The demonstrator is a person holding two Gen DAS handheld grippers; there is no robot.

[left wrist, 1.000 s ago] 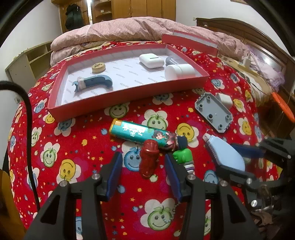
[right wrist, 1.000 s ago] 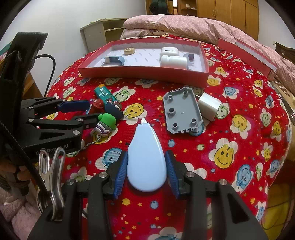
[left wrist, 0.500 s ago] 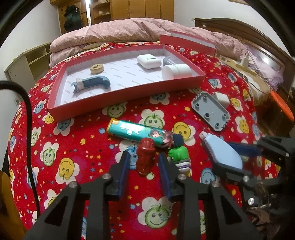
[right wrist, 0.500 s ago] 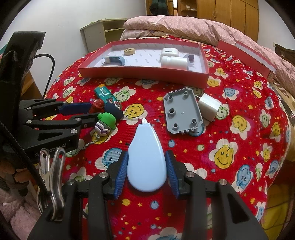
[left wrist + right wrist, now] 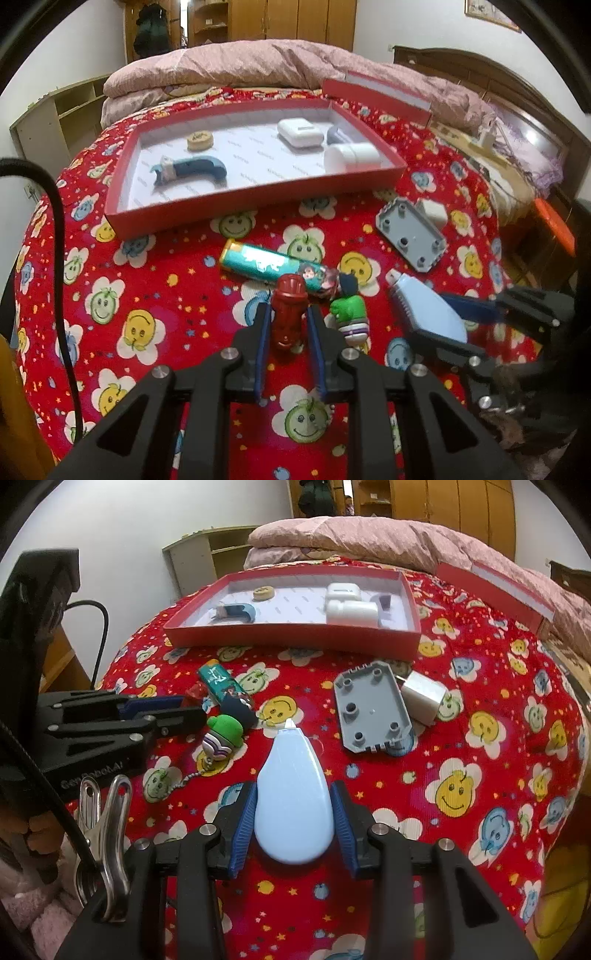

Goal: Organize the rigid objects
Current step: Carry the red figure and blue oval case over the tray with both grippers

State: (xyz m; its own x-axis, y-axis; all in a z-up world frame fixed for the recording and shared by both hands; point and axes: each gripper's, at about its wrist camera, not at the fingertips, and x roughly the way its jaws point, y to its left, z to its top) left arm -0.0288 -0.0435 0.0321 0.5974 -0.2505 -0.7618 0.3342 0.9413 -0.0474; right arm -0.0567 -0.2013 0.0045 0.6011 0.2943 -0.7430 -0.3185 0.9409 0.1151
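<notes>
My left gripper (image 5: pixel 287 317) is shut on a dark red toy figure (image 5: pixel 288 314) that lies on the red smiley bedspread. My right gripper (image 5: pixel 293 794) is shut on a light blue correction-tape dispenser (image 5: pixel 293 805); it also shows in the left wrist view (image 5: pixel 424 314). A teal printed tube (image 5: pixel 273 264) and a green-capped keychain figure (image 5: pixel 349 317) lie beside the red figure. A red tray (image 5: pixel 236 201) farther back holds a blue handle tool (image 5: pixel 192 170), a round wooden piece (image 5: pixel 200 141), a white earbud case (image 5: pixel 299 132) and a white jar (image 5: pixel 351 157).
A grey plastic plate (image 5: pixel 410 232) and a white charger cube (image 5: pixel 433 213) lie right of the tube. The red tray lid (image 5: pixel 376 96) rests behind the tray by the pink quilt. A black cable (image 5: pixel 55 221) hangs at left. A metal clip (image 5: pixel 107 830) hangs near my right gripper.
My left gripper has moved forward around the dark red figure and closed its fingers onto it. The right gripper has stayed shut on the blue dispenser.
</notes>
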